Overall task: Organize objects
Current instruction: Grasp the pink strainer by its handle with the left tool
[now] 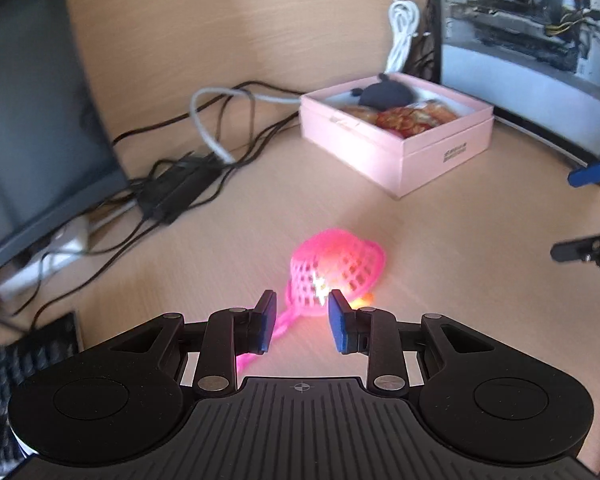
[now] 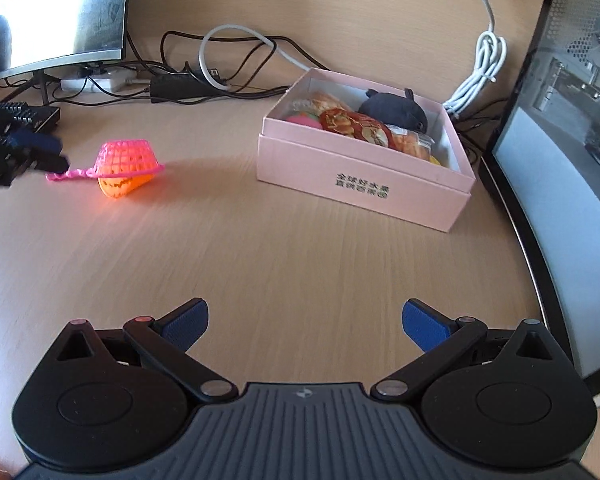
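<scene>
Left gripper (image 1: 302, 320): jaws narrowly parted, gripping nothing; the pink plastic mesh basket (image 1: 336, 270), tipped over an orange ball (image 2: 122, 185), lies just ahead of the fingertips, its pink handle (image 1: 278, 326) trailing back beside the left-hand jaw. Right gripper (image 2: 305, 322): jaws spread wide and empty over bare wooden desktop (image 2: 300, 264). The open pink cardboard box (image 2: 364, 184) sits well ahead and right, its near edge unobstructed; black and white cables (image 2: 220, 76) lie beyond.

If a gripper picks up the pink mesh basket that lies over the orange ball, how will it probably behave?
The pink mesh basket looks like thin open plastic, so it is probably light and may flex when squeezed. It lies upside down over the orange ball, so lifting it would likely free the ball to roll. Its thin handle may bend.
</scene>
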Tool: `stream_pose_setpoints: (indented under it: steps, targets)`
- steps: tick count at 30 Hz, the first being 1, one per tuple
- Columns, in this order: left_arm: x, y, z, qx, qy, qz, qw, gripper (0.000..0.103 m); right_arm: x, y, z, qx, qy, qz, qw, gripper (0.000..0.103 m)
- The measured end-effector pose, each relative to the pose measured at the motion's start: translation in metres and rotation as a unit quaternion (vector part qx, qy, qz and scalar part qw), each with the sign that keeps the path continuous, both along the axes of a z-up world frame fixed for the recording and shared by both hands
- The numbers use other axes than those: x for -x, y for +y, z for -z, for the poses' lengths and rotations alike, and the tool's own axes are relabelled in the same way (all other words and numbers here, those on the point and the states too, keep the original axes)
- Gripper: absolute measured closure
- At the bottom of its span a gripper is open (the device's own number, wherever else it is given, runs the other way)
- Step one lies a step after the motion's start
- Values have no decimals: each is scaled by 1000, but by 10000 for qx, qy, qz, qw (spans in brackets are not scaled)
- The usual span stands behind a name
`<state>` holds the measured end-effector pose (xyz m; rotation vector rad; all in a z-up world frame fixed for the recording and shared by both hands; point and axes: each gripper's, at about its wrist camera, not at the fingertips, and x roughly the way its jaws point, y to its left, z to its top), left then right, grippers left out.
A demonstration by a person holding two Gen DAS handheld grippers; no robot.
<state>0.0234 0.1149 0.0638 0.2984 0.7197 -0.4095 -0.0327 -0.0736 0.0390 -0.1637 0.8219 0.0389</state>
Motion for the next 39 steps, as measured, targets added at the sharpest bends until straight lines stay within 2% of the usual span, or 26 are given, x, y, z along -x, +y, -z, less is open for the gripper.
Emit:
stream_pose_setpoints:
  steps: [2, 4, 8, 10, 12, 13, 15, 19, 22, 28, 34, 35, 37, 39]
  targets:
    - [-13, 6, 0, 359, 230, 57, 9991, 70, 4, -3, 1, -27, 38, 47, 10000, 0]
    - [-28, 13, 7, 672, 498, -90, 9965, 70, 8, -6, 2, -71, 85, 109, 9999, 0]
    - [-44, 11, 21, 922, 584, -562, 9924, 71, 14, -14, 4, -113, 148, 248, 9995, 0]
    - [-46, 8, 27, 1527, 821, -793, 9817, 71, 17, -19, 5, -116, 172, 319, 9993, 0]
    - [-43, -4, 31, 1933, 1144, -548, 9729, 70, 19, -24, 6, -161, 205, 378, 9989, 0]
    - [-40, -13, 33, 1879, 1170, -377, 9745, 70, 20, -26, 6, -184, 223, 410, 9987, 0]
    - [-30, -32, 34, 1517, 1051, -124, 9827, 70, 19, -31, 9, -207, 266, 466, 9983, 0]
    - [-19, -44, 24, 1202, 666, -3, 9905, 70, 15, -38, 15, -282, 374, 615, 9970, 0]
    - [-21, -43, 20, 737, 356, -113, 9966, 70, 12, -39, 19, -313, 417, 617, 9967, 0]
    - [-47, -39, 38, 418, 667, -349, 9963, 70, 7, -38, 30, -462, 511, 585, 9959, 0]
    - [-54, -41, 45, 493, 793, -467, 9945, 68, 2, -39, 33, -692, 481, 602, 9946, 0]
    - [-55, -40, 45, 531, 804, -517, 9940, 69, 3, -38, 33, -675, 445, 601, 9949, 0]
    - [-57, -39, 44, 590, 844, -726, 9920, 80, 5, -37, 34, -683, 384, 612, 9951, 0]
    - [-60, -35, 44, 759, 922, -993, 9879, 80, 6, -37, 35, -688, 328, 644, 9950, 0]
